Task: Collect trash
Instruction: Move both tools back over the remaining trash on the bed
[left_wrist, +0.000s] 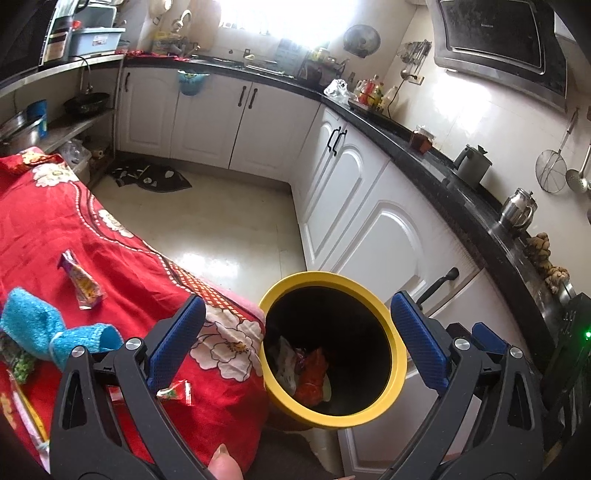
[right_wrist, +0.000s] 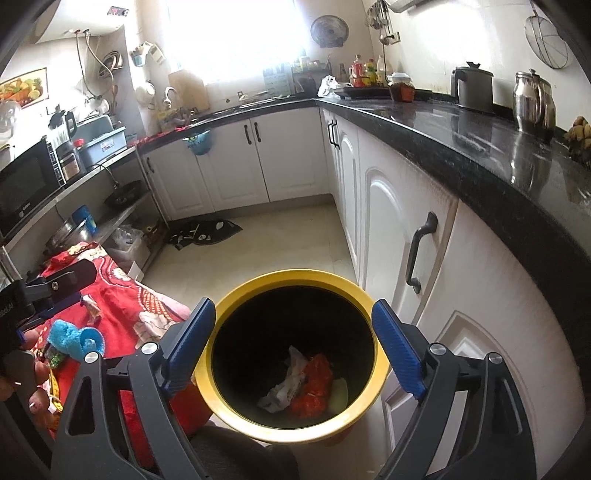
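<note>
Yellow-rimmed black bin (right_wrist: 295, 369), crumpled wrappers (right_wrist: 303, 387) inside

My right claw (right_wrist: 293, 343) hangs over the yellow-rimmed bin (right_wrist: 295, 435), its jaws spread wide with nothing between them. Inside I see a crumpled white wrapper (right_wrist: 286, 387) touching an orange-red packet (right_wrist: 314, 387). A red floral cloth (right_wrist: 122, 295) lies left.

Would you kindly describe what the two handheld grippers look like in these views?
Both the left gripper and right gripper look alike: black plastic frames with triangular cutouts, round silver pivot bolts, and two long fingers faced with textured blue pads. No cables or sleeves are visible. White lettering marks the left gripper's body in the right view, cut off.
</note>
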